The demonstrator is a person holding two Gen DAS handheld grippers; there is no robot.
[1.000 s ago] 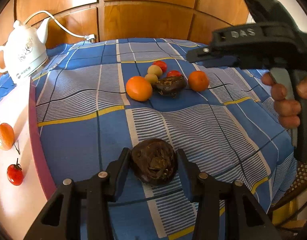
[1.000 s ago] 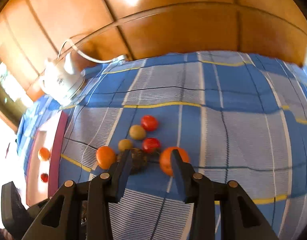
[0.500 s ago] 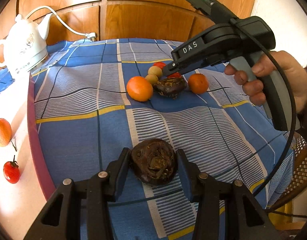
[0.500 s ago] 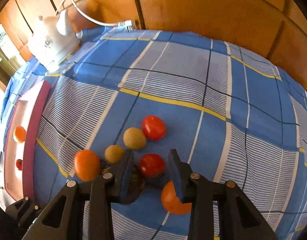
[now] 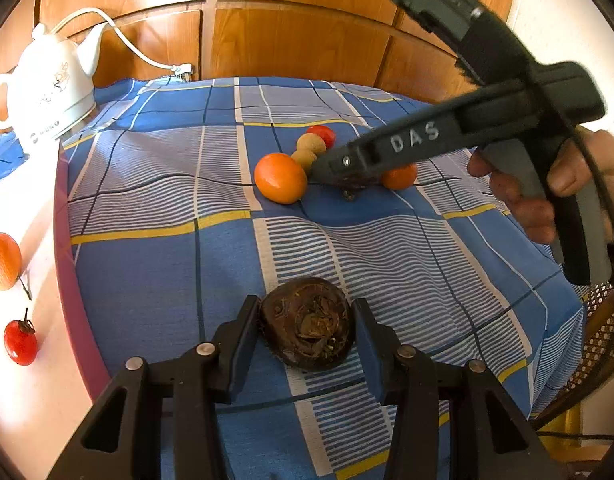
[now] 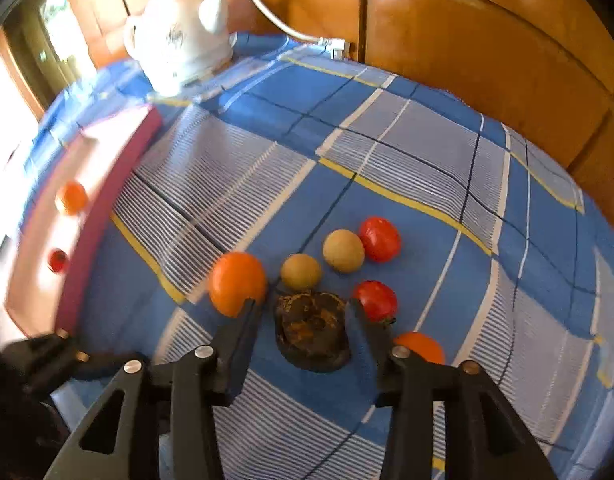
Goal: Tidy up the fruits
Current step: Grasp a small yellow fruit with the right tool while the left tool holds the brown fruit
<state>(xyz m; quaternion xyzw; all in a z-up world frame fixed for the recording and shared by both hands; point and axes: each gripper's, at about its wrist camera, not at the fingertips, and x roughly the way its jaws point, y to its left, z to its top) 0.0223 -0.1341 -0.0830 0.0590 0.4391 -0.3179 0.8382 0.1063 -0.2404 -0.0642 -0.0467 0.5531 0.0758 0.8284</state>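
My left gripper point(image 5: 305, 330) is shut on a dark brown fruit point(image 5: 307, 322) and holds it just above the blue checked cloth. My right gripper point(image 6: 305, 316) is open, its jaws on either side of a second dark brown fruit point(image 6: 313, 330) in the fruit cluster, not closed on it. Around it lie an orange point(image 6: 237, 282), two tan fruits point(image 6: 301, 272) point(image 6: 343, 250), two red tomatoes point(image 6: 379, 238) point(image 6: 375, 300) and another orange point(image 6: 421, 348). In the left wrist view the right gripper's body point(image 5: 411, 144) covers part of that cluster.
A white tray with a purple rim point(image 5: 67, 264) lies at the left, holding an orange point(image 5: 3, 260) and a red tomato point(image 5: 21, 342). A white kettle point(image 5: 47, 88) with a cord stands at the back left. Wooden panels back the table.
My right gripper came down and forward over the cluster, from above the tomato to straddling the dark fruit. My left gripper stayed still with its dark fruit.
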